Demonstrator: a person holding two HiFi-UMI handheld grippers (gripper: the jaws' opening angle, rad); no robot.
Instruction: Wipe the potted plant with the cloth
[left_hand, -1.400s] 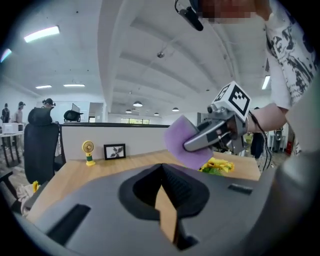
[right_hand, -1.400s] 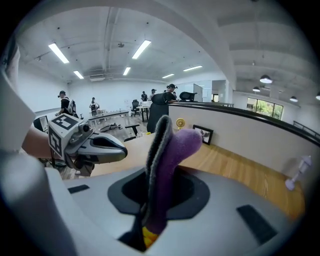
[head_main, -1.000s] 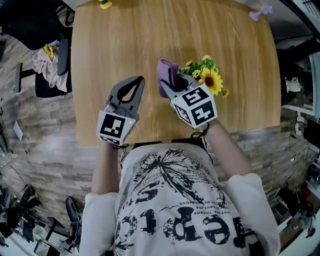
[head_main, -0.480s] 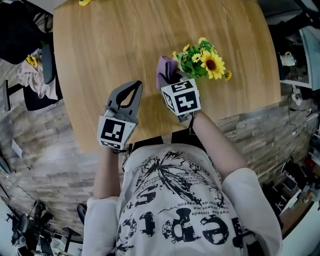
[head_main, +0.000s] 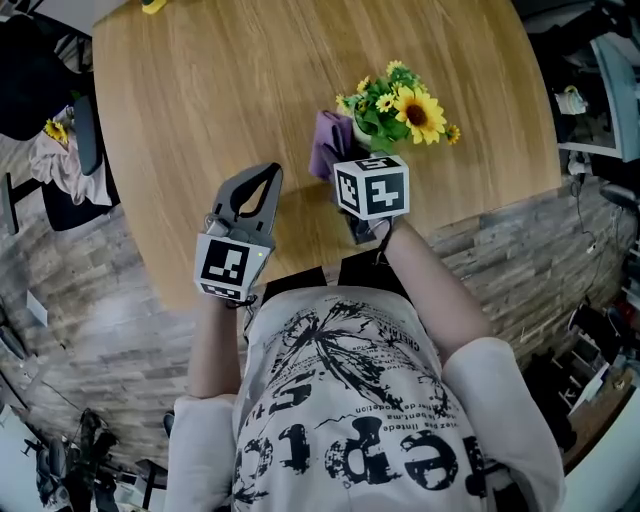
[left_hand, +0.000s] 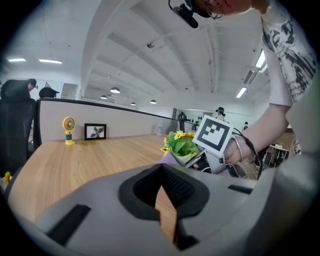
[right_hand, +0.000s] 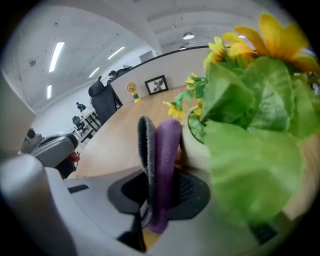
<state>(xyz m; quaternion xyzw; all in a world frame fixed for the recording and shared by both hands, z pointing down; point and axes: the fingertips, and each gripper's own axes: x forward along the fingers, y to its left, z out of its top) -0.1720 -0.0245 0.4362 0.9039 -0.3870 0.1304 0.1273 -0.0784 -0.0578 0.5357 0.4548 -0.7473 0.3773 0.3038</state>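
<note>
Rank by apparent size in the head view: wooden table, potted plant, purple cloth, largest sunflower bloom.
1. light wooden table
2. green potted plant with yellow flowers
3. folded purple cloth and large yellow sunflower bloom: about alike; the cloth is partly hidden.

A pale wooden table (head_main: 250, 80) with rounded corners stands on a floor of grey wood-look planks (head_main: 90, 300). At the table's far edge, against a low grey partition (left_hand: 115, 111), 1 small yellow desk fan (left_hand: 68, 131) stands just left of 1 black-framed picture (left_hand: 95, 131). A black high-backed office chair (left_hand: 15, 125) sits beside the table; from the head view, a pale garment (head_main: 55, 165) lies draped on a dark seat left of the table. Overhead, a white vaulted ceiling carries 2 strip lights (left_hand: 30, 60) and a row of round lamps (left_hand: 115, 90). Dark cables and gear (head_main: 70, 460) crowd the floor at lower left.
</note>
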